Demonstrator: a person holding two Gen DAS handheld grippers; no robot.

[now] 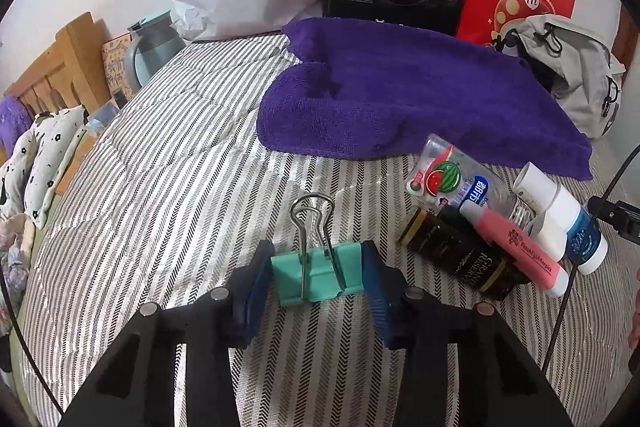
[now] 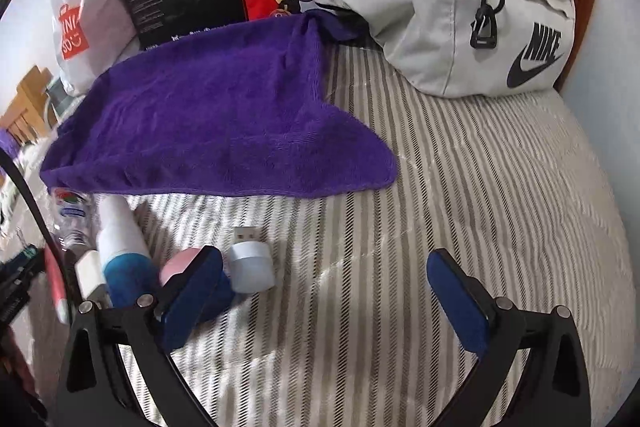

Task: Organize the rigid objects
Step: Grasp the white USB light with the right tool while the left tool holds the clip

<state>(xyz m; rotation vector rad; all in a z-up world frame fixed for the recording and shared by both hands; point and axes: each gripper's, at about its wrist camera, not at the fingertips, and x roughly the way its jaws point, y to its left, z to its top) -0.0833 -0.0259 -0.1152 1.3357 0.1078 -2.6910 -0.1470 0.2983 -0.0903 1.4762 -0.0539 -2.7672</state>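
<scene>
I see even, soft daylight, a sheen on the striped bedcover [image 2: 460,187], heavy fisheye bending with black corners, and slight blur at the rims.

purple towel [image 2: 208,115] covers the clear bottle's [image 2: 70,215] top (label blurred).

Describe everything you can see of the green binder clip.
The binder clip is a mint-green one, apparently painted metal, with two silver wire handles that lie together and point away from the camera. It sits between the blue pads of the left gripper, which press on its two sides. The striped bedcover is beneath it; whether it rests there or is lifted cannot be told. Nothing else touches it.
</scene>
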